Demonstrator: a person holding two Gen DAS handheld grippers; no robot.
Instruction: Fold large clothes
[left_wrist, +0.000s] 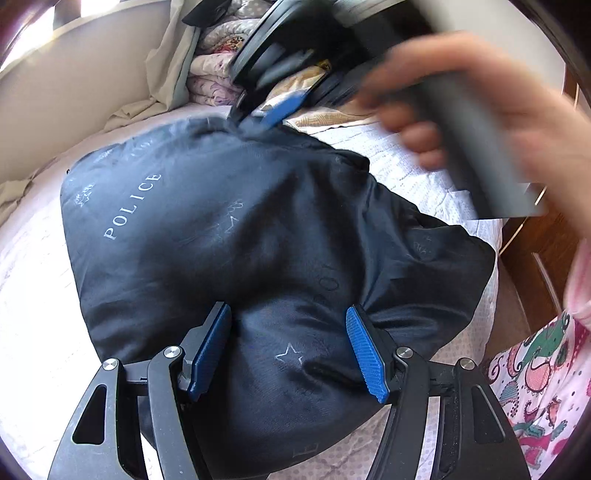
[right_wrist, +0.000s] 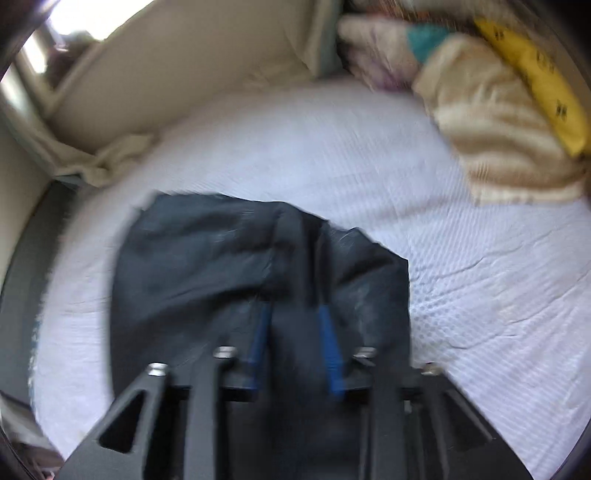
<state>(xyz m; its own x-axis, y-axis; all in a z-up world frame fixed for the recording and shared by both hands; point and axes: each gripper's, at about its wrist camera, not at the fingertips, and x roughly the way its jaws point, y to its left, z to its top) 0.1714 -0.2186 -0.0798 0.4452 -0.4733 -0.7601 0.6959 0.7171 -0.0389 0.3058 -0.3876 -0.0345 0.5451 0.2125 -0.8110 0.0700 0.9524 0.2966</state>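
**Both claws in the dark jacket on the bed**

My left claw (left_wrist: 290, 345) stands with its blue pads (left_wrist: 364, 350) spread wide apart, a puffed bulge of the dark jacket (left_wrist: 221, 229) swelling up between them; the fabric touches both pads, yet they do not pinch it. My right claw (right_wrist: 293, 354) has its pads closer together with a ridge of the same jacket (right_wrist: 207, 266) pinched between them, though blur softens the contact. From the left wrist I see that right claw (left_wrist: 271, 114) biting the far edge of the garment, my right hand (left_wrist: 491, 110) blurred above it.

The jacket lies bunched on the white bedsheet (right_wrist: 332, 147), the word POLICE (left_wrist: 133, 206) running along its left part. Its far edge sits well short of the folded blankets (right_wrist: 495, 129) stacked at the head of the bed, with open sheet between. To the left, bare sheet runs to the beige wall (right_wrist: 192, 66) and a rumpled cloth (right_wrist: 110, 162) at its foot. To the right, the sheet is free up to the mattress edge
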